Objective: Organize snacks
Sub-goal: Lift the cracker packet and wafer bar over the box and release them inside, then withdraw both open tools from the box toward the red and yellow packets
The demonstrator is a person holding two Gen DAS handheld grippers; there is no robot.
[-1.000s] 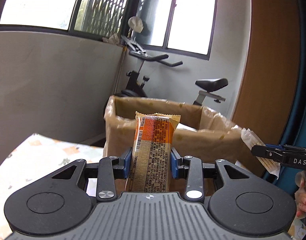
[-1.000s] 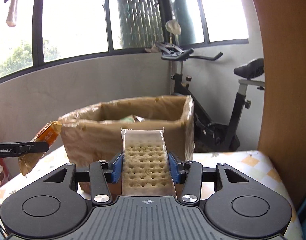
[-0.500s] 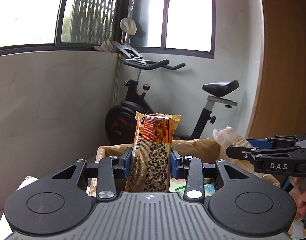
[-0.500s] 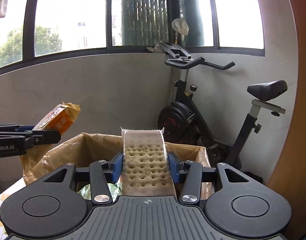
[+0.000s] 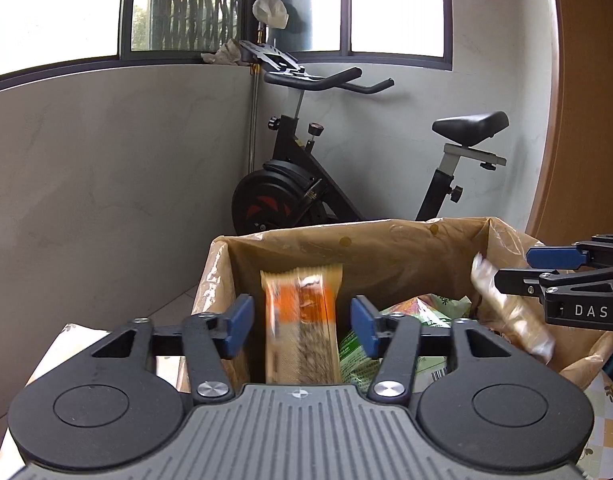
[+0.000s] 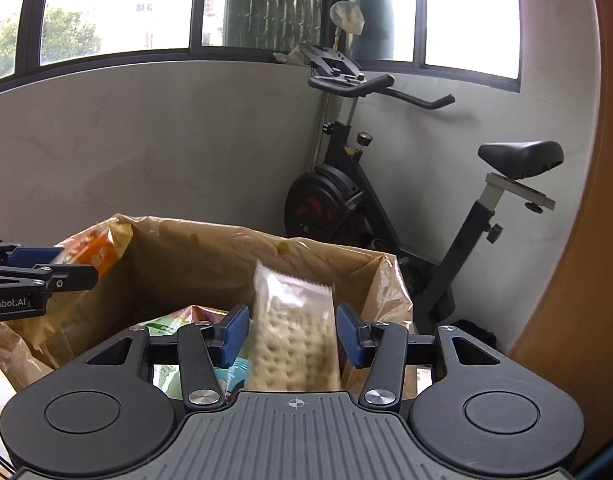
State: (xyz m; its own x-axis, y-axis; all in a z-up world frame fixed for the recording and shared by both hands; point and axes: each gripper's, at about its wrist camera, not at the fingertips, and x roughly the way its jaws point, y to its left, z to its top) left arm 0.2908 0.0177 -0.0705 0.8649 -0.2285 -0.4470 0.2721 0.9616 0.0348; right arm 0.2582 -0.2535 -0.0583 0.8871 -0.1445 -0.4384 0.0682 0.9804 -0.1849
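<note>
We hold the left tongs (image 5: 300,324) over the open, plastic-lined brown cardboard box (image 5: 346,244). Their jaws have just been opening and now stand spread, with a clear gap between each blue pad (image 5: 238,322) and the orange-and-tan wrapped snack bar (image 5: 300,320). The bar stands upright between the jaws, motion-blurred, no longer pinched, its lower end inside the box near the left wall.

The right tongs (image 6: 292,334) have also just been opening. Their blue pads (image 6: 234,334) stand off both sides of the clear-wrapped packet of pale dimpled crackers (image 6: 292,336), which is blurred, tilted slightly left at the top, and sits over the box (image 6: 210,256) interior towards its right wall.

In the left wrist view the right tongs (image 5: 518,270) enter from the right edge with the cracker packet (image 5: 510,316) below them. In the right wrist view the left tongs (image 6: 78,268) enter from the left edge beside the orange bar (image 6: 94,254).

Green-printed snack bags (image 5: 410,316) lie in the box bottom. The box rests on a bench with a pale patterned cloth (image 5: 608,428). Behind it, a black exercise bike (image 5: 306,184) stands against the grey wall.
</note>
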